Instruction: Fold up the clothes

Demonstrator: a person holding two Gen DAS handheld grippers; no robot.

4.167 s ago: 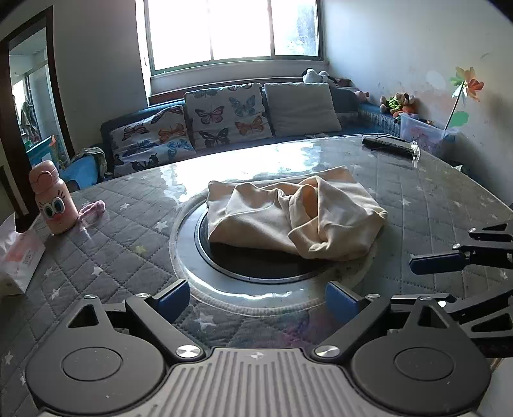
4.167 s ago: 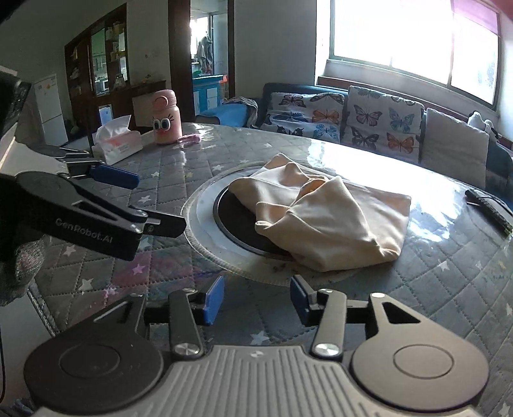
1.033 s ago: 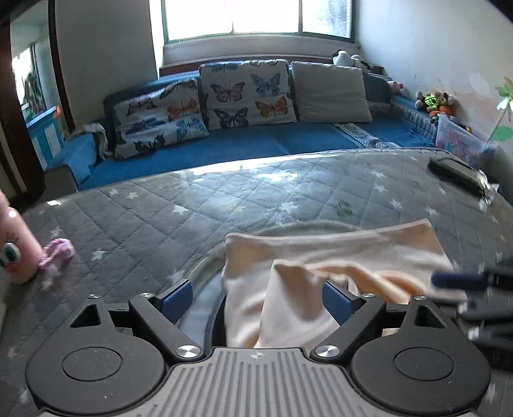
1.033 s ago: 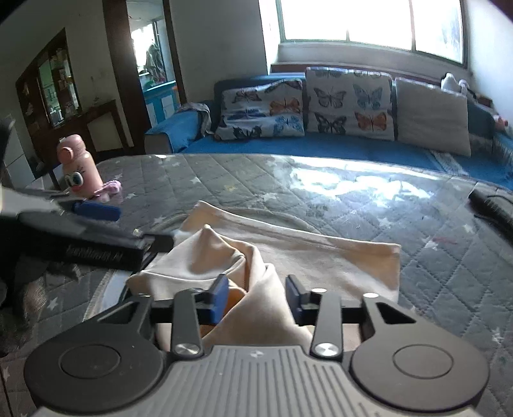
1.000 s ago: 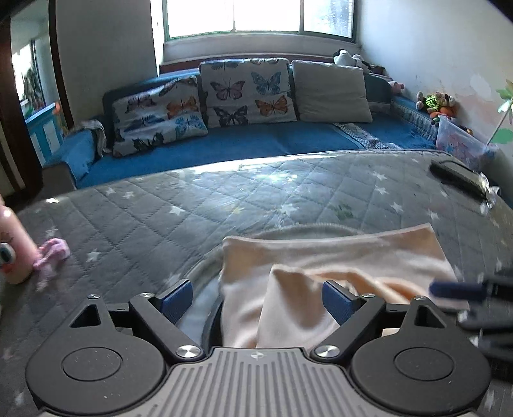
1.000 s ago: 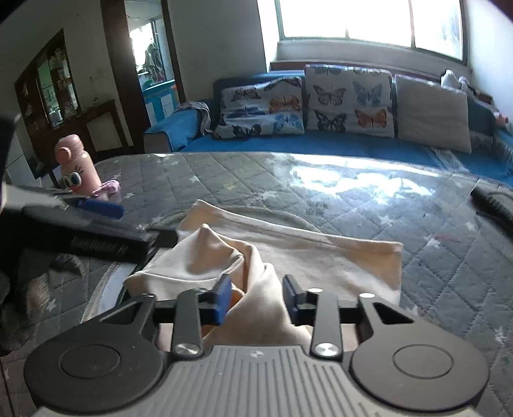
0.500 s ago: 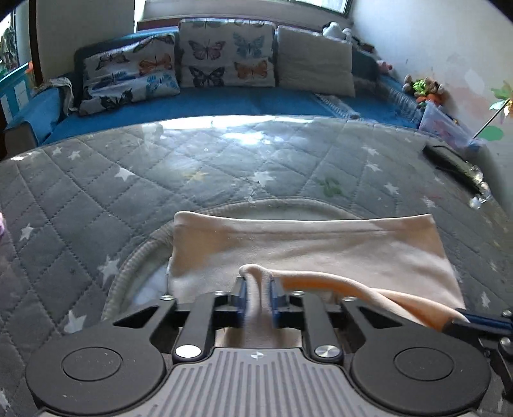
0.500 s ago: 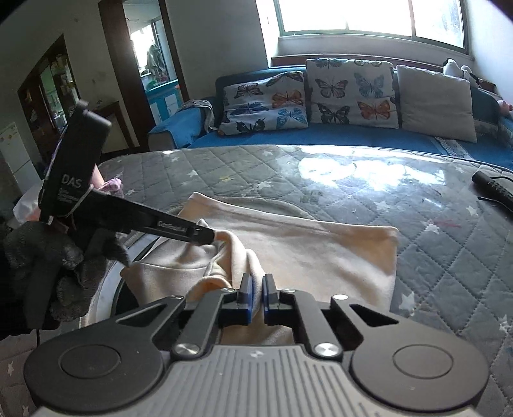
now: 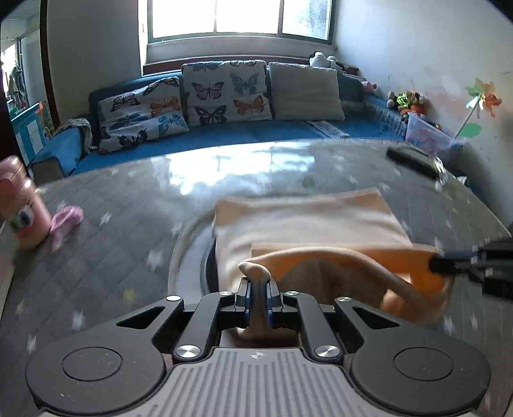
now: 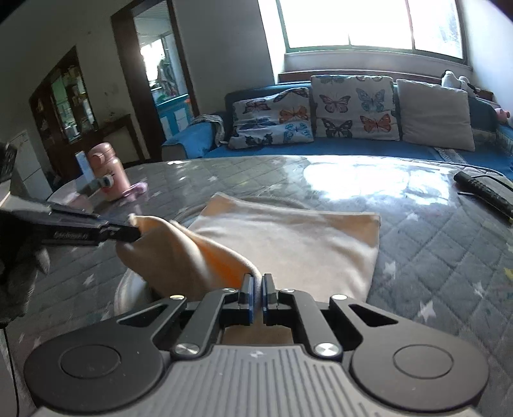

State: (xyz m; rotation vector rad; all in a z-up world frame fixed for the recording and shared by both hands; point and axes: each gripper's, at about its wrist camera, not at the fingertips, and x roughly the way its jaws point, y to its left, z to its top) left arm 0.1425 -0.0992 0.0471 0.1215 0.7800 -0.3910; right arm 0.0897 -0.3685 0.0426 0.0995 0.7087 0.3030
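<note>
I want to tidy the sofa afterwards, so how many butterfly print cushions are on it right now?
2: one butterfly cushion lies at the sofa's left end, the other butterfly cushion stands upright next to it, beside a plain grey cushion. None looks hidden.

A round table (image 9: 134, 231) with a grey quilted, star-printed cover filled the middle of both views. At the left edge of the left wrist view stood a pink bottle (image 9: 19, 211) with a pink cloth scrap (image 9: 65, 218) just beside it. A black remote (image 9: 412, 160) lay at the right. Across the upper frame ran a blue sofa (image 9: 256, 134) carrying butterfly cushions (image 9: 224, 93) and a plain grey cushion (image 9: 304, 91), under a bright window (image 9: 237, 16). A pinwheel (image 9: 484, 102) stood at the right wall.
</note>
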